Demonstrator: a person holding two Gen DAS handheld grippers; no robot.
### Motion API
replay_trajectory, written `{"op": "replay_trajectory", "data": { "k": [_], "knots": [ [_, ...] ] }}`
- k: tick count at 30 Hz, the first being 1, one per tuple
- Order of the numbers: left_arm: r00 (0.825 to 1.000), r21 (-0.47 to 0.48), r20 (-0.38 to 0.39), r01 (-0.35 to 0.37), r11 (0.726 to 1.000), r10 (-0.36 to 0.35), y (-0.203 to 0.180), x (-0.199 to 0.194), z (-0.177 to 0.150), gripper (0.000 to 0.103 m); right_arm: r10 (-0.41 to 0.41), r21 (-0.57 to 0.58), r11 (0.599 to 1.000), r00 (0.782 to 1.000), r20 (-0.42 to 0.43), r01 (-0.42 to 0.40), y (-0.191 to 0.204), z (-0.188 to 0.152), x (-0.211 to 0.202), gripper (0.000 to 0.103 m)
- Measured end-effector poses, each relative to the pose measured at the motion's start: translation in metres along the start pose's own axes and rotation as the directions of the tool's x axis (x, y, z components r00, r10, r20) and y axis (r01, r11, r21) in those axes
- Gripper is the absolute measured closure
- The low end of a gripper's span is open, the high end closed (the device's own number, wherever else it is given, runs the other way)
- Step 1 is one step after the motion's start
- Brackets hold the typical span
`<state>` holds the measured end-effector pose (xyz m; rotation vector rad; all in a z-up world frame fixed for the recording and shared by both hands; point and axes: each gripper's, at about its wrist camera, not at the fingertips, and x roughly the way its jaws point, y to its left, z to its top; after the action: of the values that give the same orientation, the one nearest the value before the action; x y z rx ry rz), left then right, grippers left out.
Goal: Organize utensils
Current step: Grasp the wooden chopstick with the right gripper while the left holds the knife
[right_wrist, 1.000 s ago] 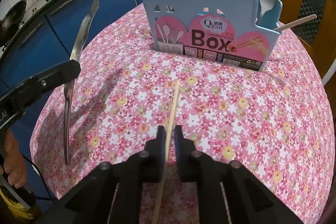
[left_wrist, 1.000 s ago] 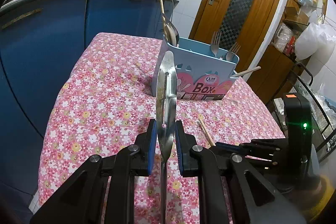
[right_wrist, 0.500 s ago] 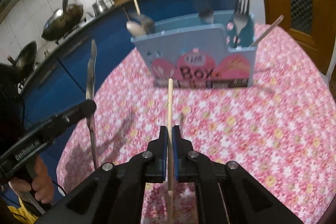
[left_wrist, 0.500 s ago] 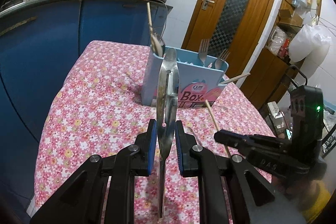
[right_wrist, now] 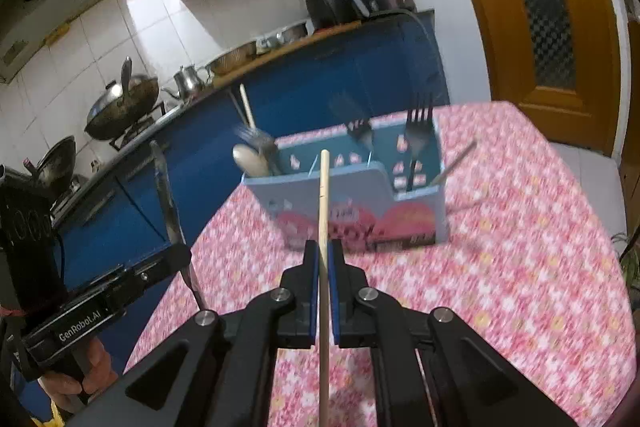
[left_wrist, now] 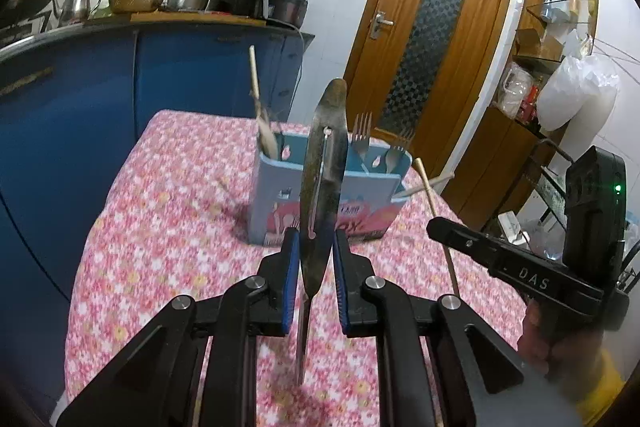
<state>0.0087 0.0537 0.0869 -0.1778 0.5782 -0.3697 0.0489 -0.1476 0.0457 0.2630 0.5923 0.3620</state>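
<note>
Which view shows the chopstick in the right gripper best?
The right wrist view: the chopstick runs full length between the right gripper's shut pads. The left wrist view shows only part of it, sticking up behind that gripper.

box print [left_wrist: 352, 215]: mid part hidden behind knife [left_wrist: 322, 179]; lettering blurred in both views, can't read.
knife handle: lower end smeared, tip unclear in left wrist view.
chopstick [right_wrist: 324, 267]: bottom end cut off by frame edge, right wrist view.
box [right_wrist: 352, 203] contents: forks & spoons motion-blurred; count per compartment can't tell.
left tool [right_wrist: 176, 259]: seen side-on from right wrist view, pads hidden.
hands: only partly in frame at the corners.
bench [right_wrist: 520, 267] cloth: pattern smeared nr right edge.
</note>
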Motion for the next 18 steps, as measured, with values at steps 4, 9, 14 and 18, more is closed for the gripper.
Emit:
{"op": "replay_trajectory", "data": {
  "k": [4,9,14,18],
  "knots": [
    [1.000,0.001,0.023,0.019,1.000,-0.019,-0.005,0.003,0.014,0.103,-0.006,-0.003,1.000,0.998,0.068,0.006,-0.004,0.017,-0.006,0.097],
    [1.000,0.007,0.017,0.026,1.000,-0.026,-0.009,0.012,0.025,0.103,-0.009,0.000,1.000,0.994,0.112,0.009,-0.009,0.032,-0.010,0.097],
    [0.999,0.014,-0.049,0.002,1.000,-0.001,-0.007,0.028,0.022,0.102,-0.006,-0.001,1.000,0.993,0.118,0.007,-0.012,0.036,-0.010,0.097],
    [0.994,-0.023,-0.102,-0.030,0.999,0.027,0.005,0.038,0.015,0.077,-0.002,0.009,1.000,0.994,0.105,0.001,-0.016,0.035,-0.008,0.097]
  ]
}}
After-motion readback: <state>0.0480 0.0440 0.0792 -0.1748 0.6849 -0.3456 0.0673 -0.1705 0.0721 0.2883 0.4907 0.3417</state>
